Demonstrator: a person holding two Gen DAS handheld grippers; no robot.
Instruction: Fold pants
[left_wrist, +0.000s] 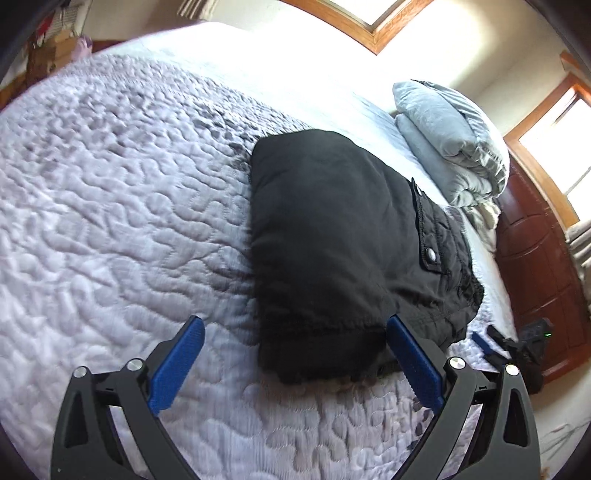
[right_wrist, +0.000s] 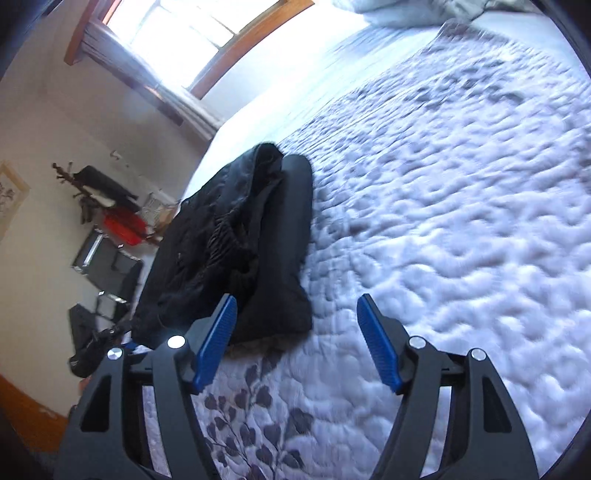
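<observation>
Matt black cloth pants (left_wrist: 332, 236), quilted bedspread (left_wrist: 110, 206)

Black pants (left_wrist: 332, 236), folded into a compact, thick rectangular bundle, are shown lying flat on a quilted surface, at centre to lower right of the left wrist view. A flapped pocket with two metal snaps is seen on the bundle's right side, and a ribbed hem at its lower edge. In the right wrist view the same pants (right_wrist: 240, 251) are placed left of centre, with stacked layers and a gathered waistband visible.

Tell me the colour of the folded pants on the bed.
Black pants, clearest in the left wrist view.
</observation>
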